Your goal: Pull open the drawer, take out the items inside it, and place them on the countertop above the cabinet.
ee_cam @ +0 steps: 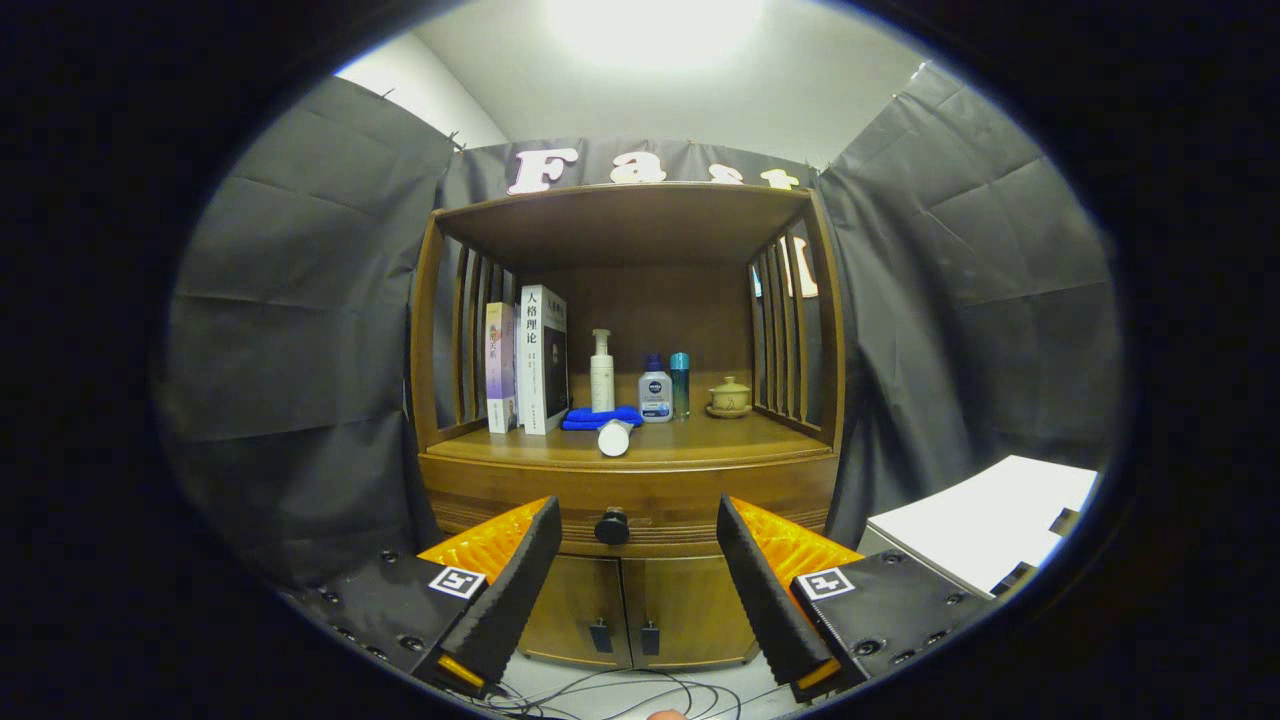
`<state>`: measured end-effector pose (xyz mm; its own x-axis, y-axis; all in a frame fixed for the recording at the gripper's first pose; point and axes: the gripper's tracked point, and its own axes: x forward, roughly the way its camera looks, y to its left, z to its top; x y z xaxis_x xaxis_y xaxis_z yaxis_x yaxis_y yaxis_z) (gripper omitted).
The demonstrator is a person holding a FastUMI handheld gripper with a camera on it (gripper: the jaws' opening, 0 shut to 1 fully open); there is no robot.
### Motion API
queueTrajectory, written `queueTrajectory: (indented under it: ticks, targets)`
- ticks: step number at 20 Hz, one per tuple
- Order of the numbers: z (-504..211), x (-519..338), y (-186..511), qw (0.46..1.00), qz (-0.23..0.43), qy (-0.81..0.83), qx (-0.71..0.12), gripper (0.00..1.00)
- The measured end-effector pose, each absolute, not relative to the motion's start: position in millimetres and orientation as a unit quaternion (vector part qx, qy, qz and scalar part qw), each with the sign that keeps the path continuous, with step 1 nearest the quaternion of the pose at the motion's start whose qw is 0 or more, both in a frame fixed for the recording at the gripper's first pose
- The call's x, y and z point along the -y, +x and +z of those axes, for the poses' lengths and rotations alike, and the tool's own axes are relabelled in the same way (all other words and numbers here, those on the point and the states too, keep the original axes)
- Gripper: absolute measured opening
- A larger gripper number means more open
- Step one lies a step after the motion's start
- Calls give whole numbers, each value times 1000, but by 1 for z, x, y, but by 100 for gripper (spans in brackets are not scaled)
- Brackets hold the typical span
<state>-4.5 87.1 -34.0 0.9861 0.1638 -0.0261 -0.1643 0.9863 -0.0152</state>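
i hold the gripper wide, drawer closed with its knob at 12 o'clock between the fingers; if pulling, i'd centre squarely and draw straight back.

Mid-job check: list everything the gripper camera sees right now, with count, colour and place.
cabinet: one, brown wood, straight ahead
drawer: one, brown, shut, under the countertop
drawer knob: one, dark, beyond and between the jaws
lower doors: two, brown, shut
books: at least two, upright, countertop left
blue cloth: one, beside the books
white pump bottle: one, behind the cloth
white tube: one, lying at the countertop's front
blue-capped bottle: one, centre
teal bottle: one, next to it
lidded cup: one, tan, right
white box: one, right of cabinet
cables: dark, floor
gripper: one, jaws open, holding nothing
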Motion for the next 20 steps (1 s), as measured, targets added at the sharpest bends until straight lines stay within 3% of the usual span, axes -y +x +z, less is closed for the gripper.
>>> queueTrajectory:
  ticks: [20]
  targets:
    - [-25, -79, -17, 996, 88, 10, -3, 97]
